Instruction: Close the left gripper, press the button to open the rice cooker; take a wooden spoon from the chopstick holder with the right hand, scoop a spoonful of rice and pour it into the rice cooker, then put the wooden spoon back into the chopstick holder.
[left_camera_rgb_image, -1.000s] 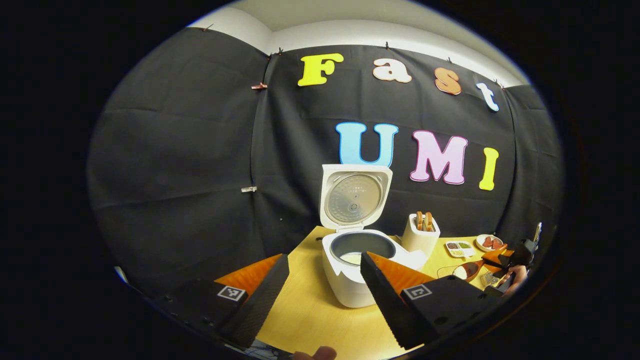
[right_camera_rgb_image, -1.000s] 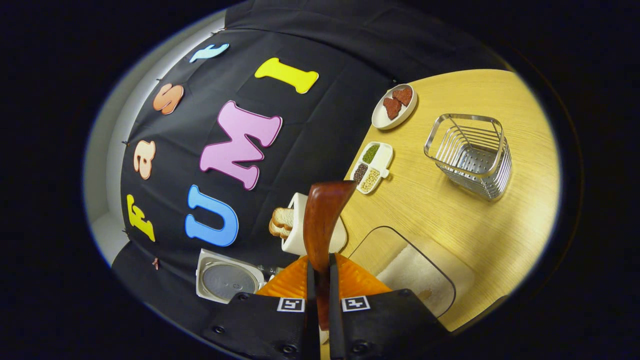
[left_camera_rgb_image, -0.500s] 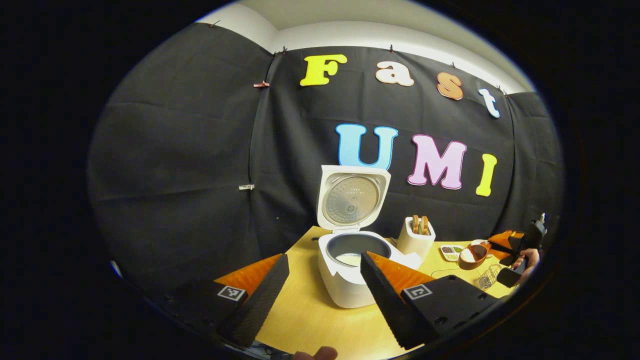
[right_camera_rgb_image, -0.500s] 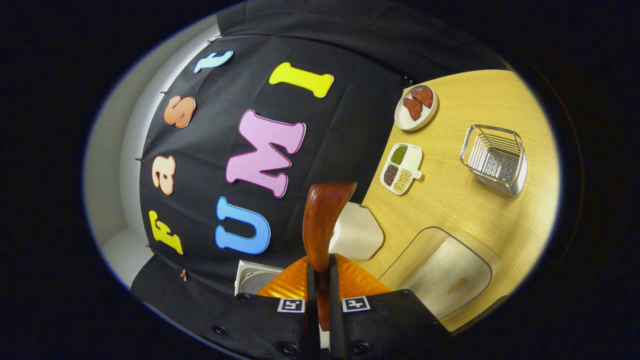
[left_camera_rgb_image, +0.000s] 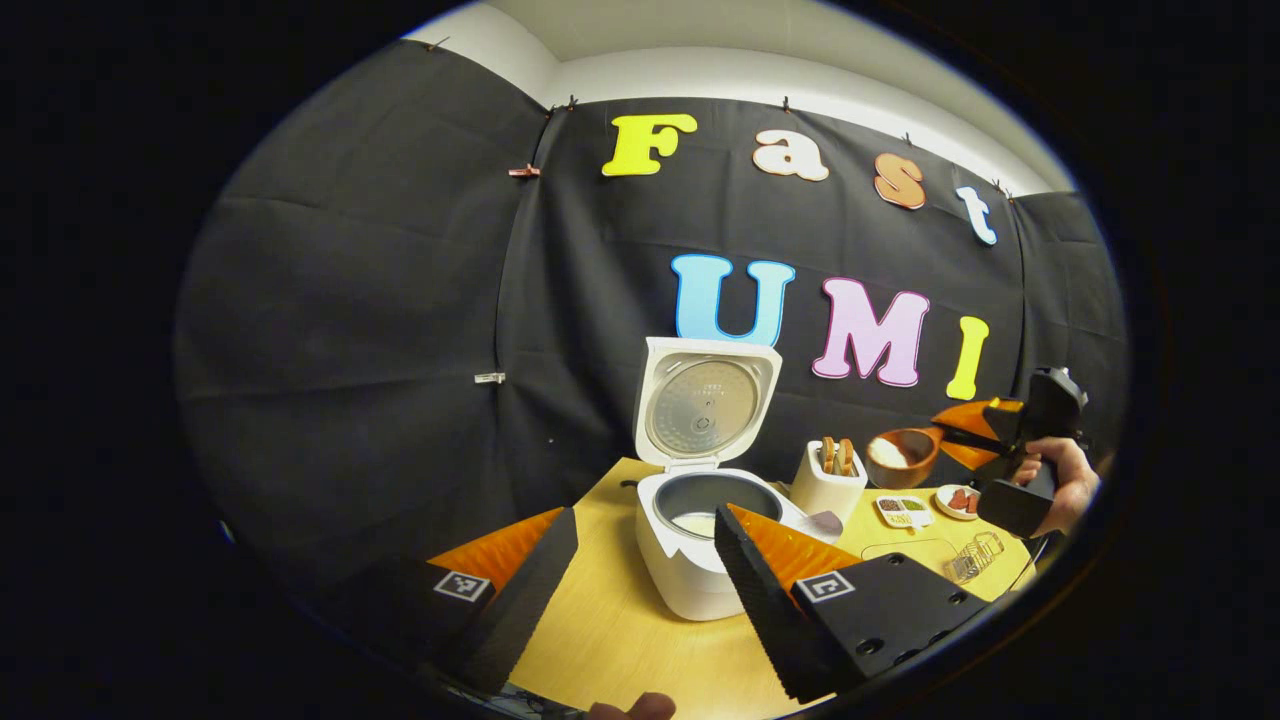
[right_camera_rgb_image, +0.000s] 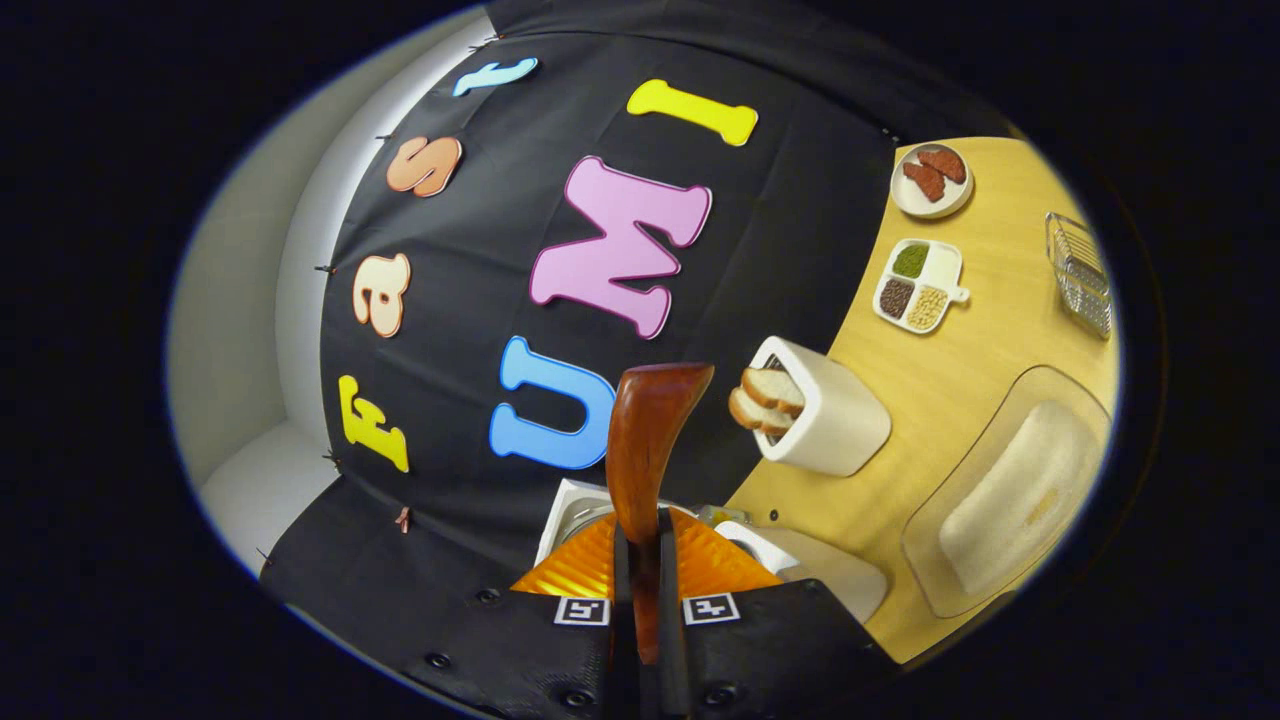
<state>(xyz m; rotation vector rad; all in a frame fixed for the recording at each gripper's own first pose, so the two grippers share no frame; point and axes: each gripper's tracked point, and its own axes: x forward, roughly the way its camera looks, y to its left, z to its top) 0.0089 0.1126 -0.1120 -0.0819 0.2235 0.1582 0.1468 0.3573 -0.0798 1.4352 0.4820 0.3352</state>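
The white rice cooker (left_camera_rgb_image: 690, 580) stands open on the wooden table with its lid (left_camera_rgb_image: 708, 405) upright; some rice lies in the pot. My left gripper (left_camera_rgb_image: 645, 517) hovers in front of it, open and holding nothing. To the right, held in a hand, my right gripper (left_camera_rgb_image: 1005, 440) is in the air, shut on the wooden spoon (left_camera_rgb_image: 900, 455), whose bowl carries white rice above the white chopstick holder (left_camera_rgb_image: 828, 482). In the right gripper view the spoon (right_camera_rgb_image: 650, 430) sticks out from my right gripper (right_camera_rgb_image: 640, 525), with the holder (right_camera_rgb_image: 835, 410) to its right and the cooker (right_camera_rgb_image: 815, 565) low in view.
A glass tray of rice (right_camera_rgb_image: 1015, 495) lies on the table (right_camera_rgb_image: 960, 370) near the holder. Beyond it are a divided dish of grains (right_camera_rgb_image: 920, 285), a small plate (right_camera_rgb_image: 930, 180) and a wire basket (right_camera_rgb_image: 1080, 275).
My right gripper has risen from the rice tray with the loaded spoon and swung toward the cooker. The left gripper has hardly moved.
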